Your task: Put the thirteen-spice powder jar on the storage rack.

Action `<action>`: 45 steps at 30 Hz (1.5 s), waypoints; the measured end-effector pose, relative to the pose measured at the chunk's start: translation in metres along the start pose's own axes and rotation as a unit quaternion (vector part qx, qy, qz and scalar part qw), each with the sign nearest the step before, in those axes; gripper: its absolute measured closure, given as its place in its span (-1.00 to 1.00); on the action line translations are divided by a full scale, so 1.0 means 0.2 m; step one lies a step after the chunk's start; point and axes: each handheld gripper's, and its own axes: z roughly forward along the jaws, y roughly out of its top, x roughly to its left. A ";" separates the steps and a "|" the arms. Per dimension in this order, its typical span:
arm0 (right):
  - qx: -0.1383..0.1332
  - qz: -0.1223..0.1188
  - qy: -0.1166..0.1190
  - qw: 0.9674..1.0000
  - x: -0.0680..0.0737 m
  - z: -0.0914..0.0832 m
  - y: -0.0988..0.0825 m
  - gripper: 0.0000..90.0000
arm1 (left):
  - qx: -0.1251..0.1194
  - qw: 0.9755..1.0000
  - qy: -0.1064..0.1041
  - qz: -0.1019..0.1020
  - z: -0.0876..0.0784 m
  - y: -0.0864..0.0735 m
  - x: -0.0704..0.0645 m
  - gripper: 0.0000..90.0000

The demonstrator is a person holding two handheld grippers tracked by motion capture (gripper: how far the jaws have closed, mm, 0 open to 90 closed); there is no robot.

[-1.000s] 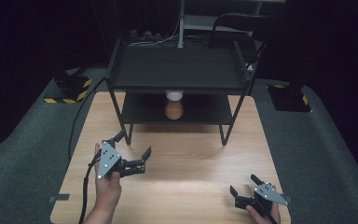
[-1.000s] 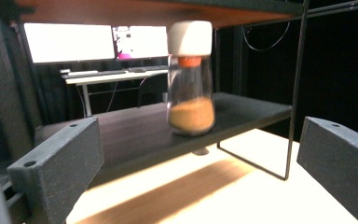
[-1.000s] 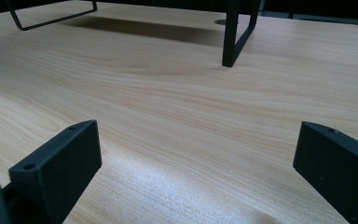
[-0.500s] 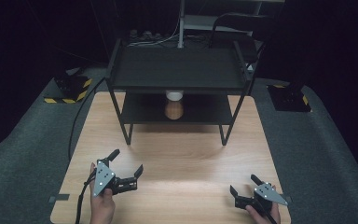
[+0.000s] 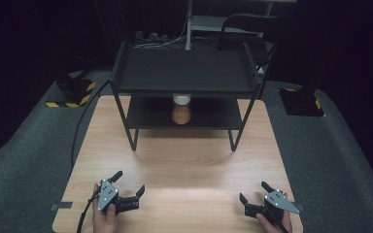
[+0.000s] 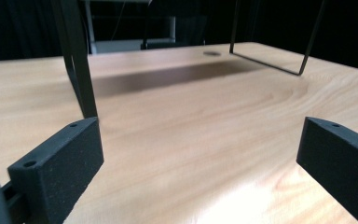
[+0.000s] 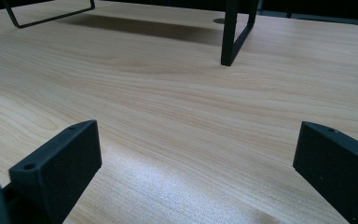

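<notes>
My left gripper (image 5: pixel 128 183) rests low at the front left of the wooden table (image 5: pixel 189 165), open, nothing between its jaws. At the front right my right gripper (image 5: pixel 253 193) is also open and holds nothing. In the left gripper view my gripper (image 6: pixel 200 154) has its black jaws spread wide over bare wood; the right gripper (image 7: pixel 198 156) looks the same in its own view. A black two-tier shelf (image 5: pixel 184 73) stands at the table's far end. On its lower tier sits a tan and white rounded object (image 5: pixel 180 109), partly hidden by the top tier.
The shelf's thin black legs (image 6: pixel 81 60) rise ahead of the left gripper, and another leg (image 7: pixel 230 32) stands ahead of the right one. Grey carpet (image 5: pixel 24 160) surrounds the table. A black cable (image 5: pixel 80 126) trails off the left edge. Yellow-black striped blocks (image 5: pixel 70 94) lie at back left.
My left gripper has drawn back toward the front edge and come down low on the table, still open. The right gripper has stayed put.
</notes>
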 end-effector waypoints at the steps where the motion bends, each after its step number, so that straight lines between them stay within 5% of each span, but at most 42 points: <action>1: 0.000 0.000 0.000 1.000 0.00 0.00 0.00 -0.99 | 0.005 1.000 -0.001 -0.002 0.00 -0.01 0.00 -0.99; 10: 0.000 -0.001 0.001 1.000 0.00 0.00 0.00 -0.99 | 0.036 0.999 -0.003 -0.005 0.01 0.00 0.01 -0.99; 17: -0.001 -0.002 0.001 1.000 0.00 0.00 0.00 -0.99 | 0.073 0.997 0.001 0.038 0.04 0.04 -0.04 -0.99; 22: -0.002 0.001 0.000 1.000 0.00 0.00 0.00 -0.99 | 0.086 0.996 0.007 0.019 0.05 0.07 -0.04 -0.99; 45: -0.003 0.003 -0.004 1.000 0.01 0.00 -0.01 -0.99 | 0.074 0.997 -0.003 0.012 0.04 0.04 -0.02 -0.99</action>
